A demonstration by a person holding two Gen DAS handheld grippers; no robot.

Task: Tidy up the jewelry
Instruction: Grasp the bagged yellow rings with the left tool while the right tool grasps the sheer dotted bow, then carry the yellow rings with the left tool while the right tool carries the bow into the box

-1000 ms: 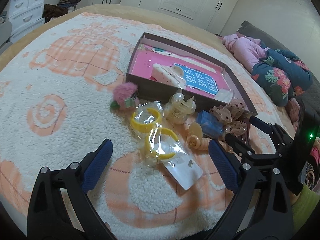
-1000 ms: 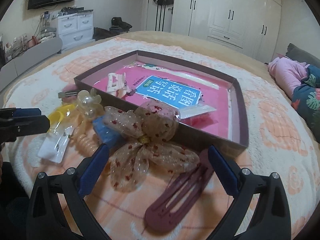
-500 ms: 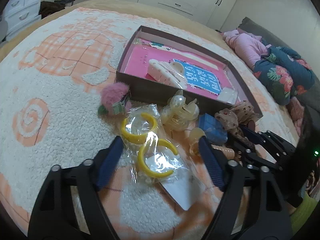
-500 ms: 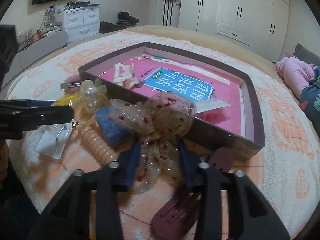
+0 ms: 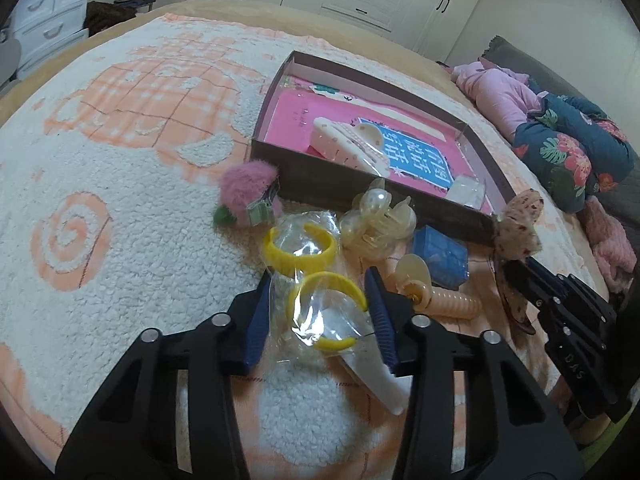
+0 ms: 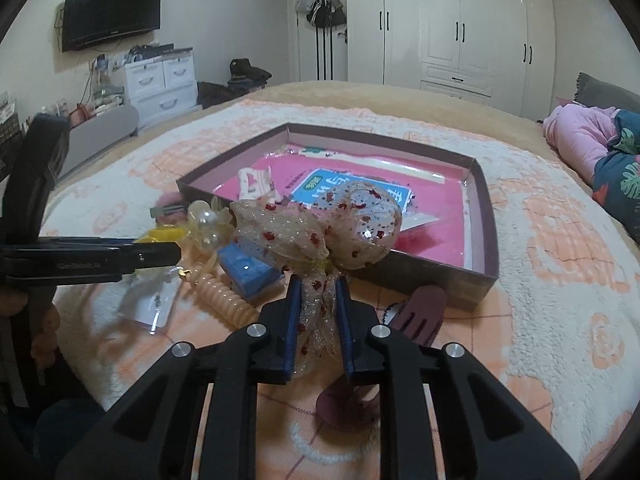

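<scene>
My left gripper [image 5: 320, 304] is shut on a clear plastic bag with yellow hoop earrings [image 5: 320, 284] lying on the blanket. My right gripper [image 6: 318, 300] is shut on a sheer spotted bow [image 6: 320, 232] and holds it lifted above the blanket; the bow also shows in the left wrist view [image 5: 518, 228]. A shallow brown box [image 6: 486, 240] with a pink booklet stands beyond; a white hair claw [image 5: 348, 144] lies in it. The left gripper shows in the right wrist view [image 6: 168, 256].
On the blanket lie a pink pom-pom clip [image 5: 244, 192], a pearl flower clip [image 5: 376, 224], a blue box [image 5: 440, 256], a peach spiral clip [image 5: 444, 300] and a maroon hair clip [image 6: 416, 312]. Pink and floral bedding [image 5: 560, 136] lies at right.
Both grippers have closed: the left on the earring bag, the right on the spotted bow. The bow has risen off the blanket.
</scene>
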